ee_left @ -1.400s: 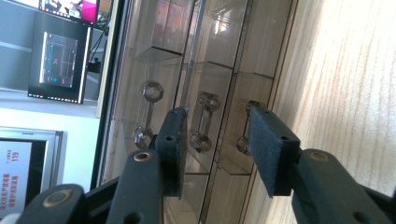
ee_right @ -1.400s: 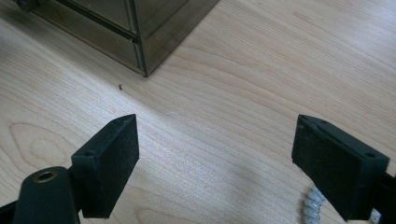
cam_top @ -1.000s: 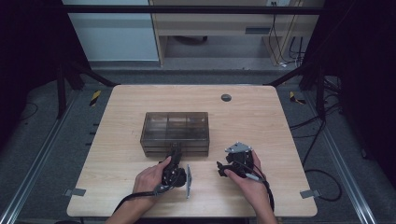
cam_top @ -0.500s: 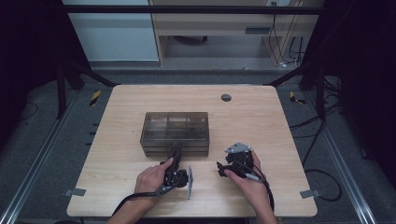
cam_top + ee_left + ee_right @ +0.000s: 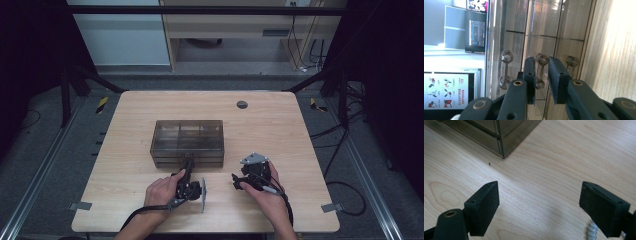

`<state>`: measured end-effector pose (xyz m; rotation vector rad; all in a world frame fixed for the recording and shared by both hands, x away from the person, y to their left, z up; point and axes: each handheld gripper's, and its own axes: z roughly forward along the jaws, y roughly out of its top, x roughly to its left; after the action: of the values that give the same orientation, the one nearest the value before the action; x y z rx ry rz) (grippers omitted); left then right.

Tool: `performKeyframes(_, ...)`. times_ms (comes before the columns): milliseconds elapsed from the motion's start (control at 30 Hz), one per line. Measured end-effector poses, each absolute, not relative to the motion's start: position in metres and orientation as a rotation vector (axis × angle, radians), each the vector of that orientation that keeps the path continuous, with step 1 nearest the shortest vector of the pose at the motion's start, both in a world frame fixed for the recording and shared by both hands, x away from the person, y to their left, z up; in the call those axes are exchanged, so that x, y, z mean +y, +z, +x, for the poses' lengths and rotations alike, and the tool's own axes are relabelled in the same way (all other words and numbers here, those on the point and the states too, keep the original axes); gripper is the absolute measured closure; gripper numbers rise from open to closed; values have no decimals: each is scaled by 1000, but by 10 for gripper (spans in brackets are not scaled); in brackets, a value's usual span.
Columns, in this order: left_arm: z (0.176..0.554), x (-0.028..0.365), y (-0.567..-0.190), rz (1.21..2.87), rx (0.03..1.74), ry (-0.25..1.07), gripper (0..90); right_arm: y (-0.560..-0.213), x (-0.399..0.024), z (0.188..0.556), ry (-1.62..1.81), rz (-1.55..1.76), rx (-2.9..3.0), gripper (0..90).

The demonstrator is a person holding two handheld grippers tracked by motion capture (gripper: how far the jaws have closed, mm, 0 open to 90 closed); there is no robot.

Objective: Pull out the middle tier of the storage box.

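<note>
While the smoky transparent plastic drawer box (image 5: pixel 187 142) sits mid-table on the pale wooden table (image 5: pixel 125 115), the left gripper (image 5: pixel 188 162) reaches into its near front face. Its jaws (turned on their side in the left gripper view) have just been closing around the middle clear faceted drawer handle (image 5: pixel 541 71), which stands between the pads (image 5: pixel 530 75); whether they already press it I cannot tell. Right of it, well apart from the box, the right gripper (image 5: pixel 239 181) rests low over bare wood, its fingers (image 5: pixel 484 206) spread wide with nothing between them.
</note>
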<state>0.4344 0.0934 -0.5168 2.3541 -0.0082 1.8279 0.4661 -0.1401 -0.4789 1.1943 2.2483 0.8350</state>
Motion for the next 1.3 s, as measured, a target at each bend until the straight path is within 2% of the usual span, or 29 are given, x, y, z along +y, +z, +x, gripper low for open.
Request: performKeyframes(1300,436,91,-522,2360,-44,1906,794,-480,-138,466,826,1183,2265,175)
